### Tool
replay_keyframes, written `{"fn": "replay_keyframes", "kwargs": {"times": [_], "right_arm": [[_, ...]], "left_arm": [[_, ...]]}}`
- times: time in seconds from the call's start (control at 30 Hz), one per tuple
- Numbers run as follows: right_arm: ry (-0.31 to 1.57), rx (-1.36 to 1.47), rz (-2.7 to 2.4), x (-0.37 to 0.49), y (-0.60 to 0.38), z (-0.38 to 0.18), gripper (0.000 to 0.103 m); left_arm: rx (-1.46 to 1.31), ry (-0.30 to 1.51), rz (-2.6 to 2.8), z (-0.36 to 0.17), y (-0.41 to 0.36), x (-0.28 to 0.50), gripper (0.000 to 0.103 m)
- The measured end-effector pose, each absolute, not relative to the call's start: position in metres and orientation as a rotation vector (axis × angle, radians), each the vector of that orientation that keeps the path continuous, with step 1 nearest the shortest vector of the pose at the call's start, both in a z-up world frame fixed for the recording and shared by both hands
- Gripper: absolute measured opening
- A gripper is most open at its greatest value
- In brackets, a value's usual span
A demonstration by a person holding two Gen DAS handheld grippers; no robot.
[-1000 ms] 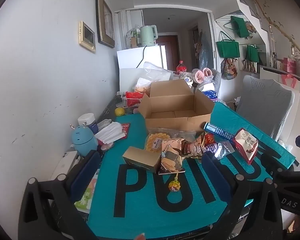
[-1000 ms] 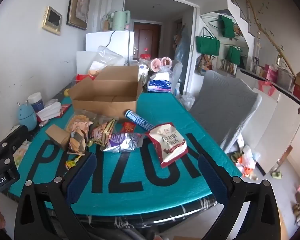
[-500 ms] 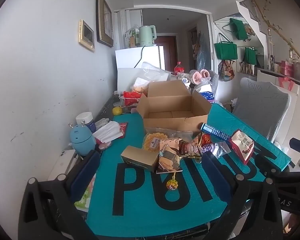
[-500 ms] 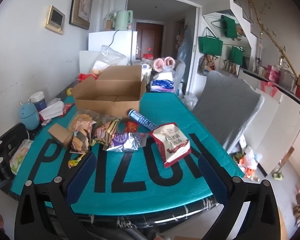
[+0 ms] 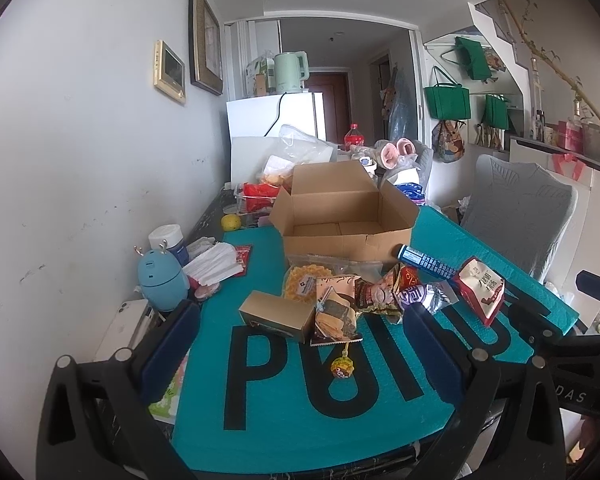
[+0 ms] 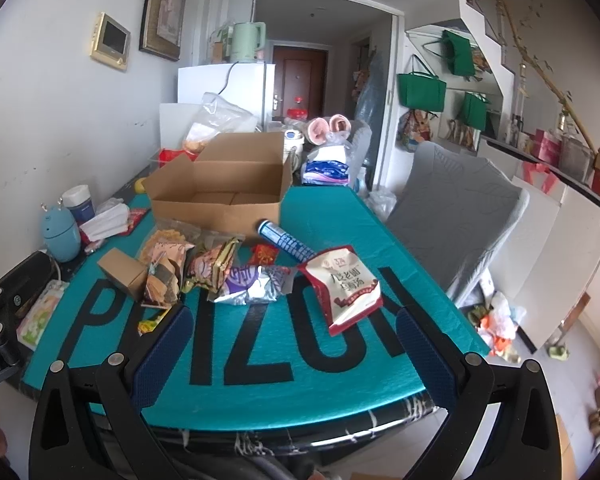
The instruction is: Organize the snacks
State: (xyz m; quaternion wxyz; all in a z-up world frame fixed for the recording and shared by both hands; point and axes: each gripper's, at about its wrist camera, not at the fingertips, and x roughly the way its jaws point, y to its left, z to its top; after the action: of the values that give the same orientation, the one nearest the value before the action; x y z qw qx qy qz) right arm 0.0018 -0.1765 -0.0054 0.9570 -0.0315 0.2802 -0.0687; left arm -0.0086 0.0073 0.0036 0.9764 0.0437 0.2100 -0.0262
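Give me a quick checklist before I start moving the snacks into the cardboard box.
1. Open brown cardboard box empty: ok.
2. Left hand-held gripper open, holding nothing: ok.
3. Right hand-held gripper open, holding nothing: ok.
4. Red and white snack pouch lies apart, easy to reach: ok.
5. Small brown carton free of overlapping packets: not ok.
6. Blue tube clear of box: cannot tell.
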Motion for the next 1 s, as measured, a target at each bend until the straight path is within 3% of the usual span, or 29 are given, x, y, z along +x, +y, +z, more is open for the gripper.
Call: {"fn": "replay_keyframes", "kwargs": {"times": [1.0], "right_arm": [[0.570, -0.056, -0.117, 0.0046, -0.1739, -0.0023, 0.103]], "left_arm": [[0.086, 0.437, -0.057, -0.0001, 0.0113, -0.0072, 0.103]]}}
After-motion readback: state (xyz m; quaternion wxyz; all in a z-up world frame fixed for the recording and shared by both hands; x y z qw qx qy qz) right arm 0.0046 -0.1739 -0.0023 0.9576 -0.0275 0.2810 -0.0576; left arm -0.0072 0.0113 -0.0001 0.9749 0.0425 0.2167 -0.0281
